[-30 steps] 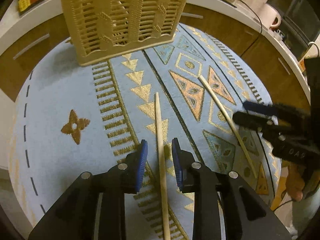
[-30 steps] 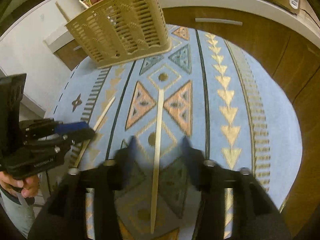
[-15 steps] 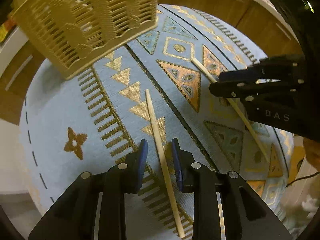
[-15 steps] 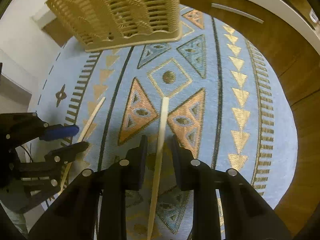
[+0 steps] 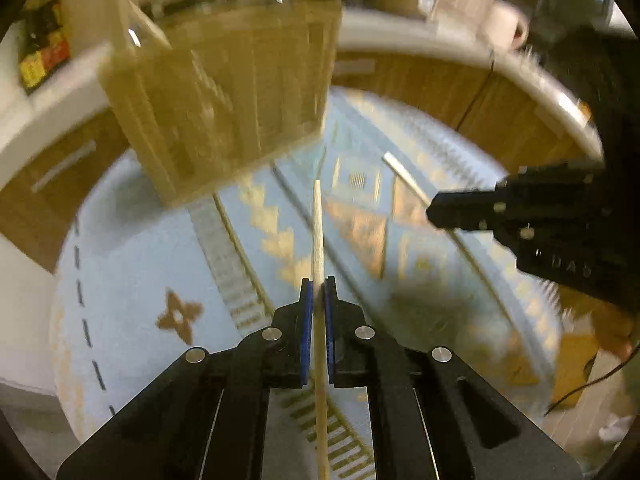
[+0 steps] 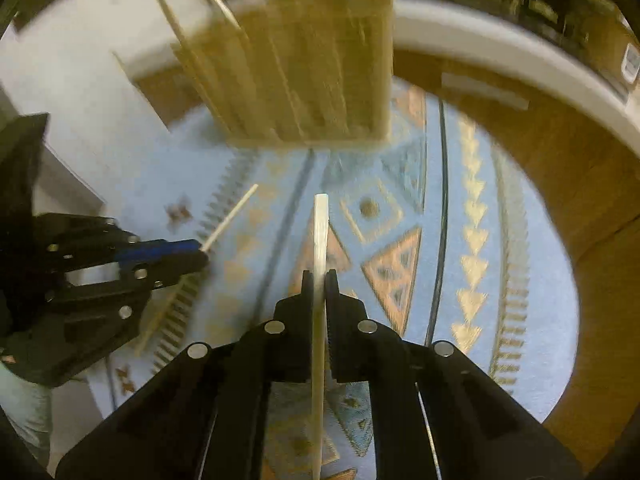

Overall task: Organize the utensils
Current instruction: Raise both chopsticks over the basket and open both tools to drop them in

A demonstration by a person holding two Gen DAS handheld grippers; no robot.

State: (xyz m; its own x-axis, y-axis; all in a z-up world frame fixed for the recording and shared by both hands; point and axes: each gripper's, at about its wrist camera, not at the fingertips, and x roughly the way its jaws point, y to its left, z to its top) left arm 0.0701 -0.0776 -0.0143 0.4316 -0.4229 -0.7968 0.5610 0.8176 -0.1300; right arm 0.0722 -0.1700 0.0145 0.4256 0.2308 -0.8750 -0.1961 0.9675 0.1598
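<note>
chopsticks sit in both our grippers at once, one in each. on the left, our left gripper (image 5: 319, 292) has its blue pads (image 5: 306, 332) pressed together on a round wooden chopstick (image 5: 318, 232), which runs forward between them and points toward the slatted beige utensil basket (image 5: 224, 120). that basket stands at the far edge of the patterned blue mat (image 5: 132, 248), left of centre in the left wrist view. both views are smeared, so we can't say for sure whether either stick is off the mat. further right, our right gripper (image 6: 319, 284) is clamped the same way on a paler, flatter chopstick (image 6: 320, 240), its tip aimed at the basket's base. from the right wrist view the left gripper shows at the left edge with its stick poking out past the blue pad. wooden cabinet fronts (image 6: 560, 168) curve round the mat on the right, under a white counter edge (image 6: 500, 48).
</note>
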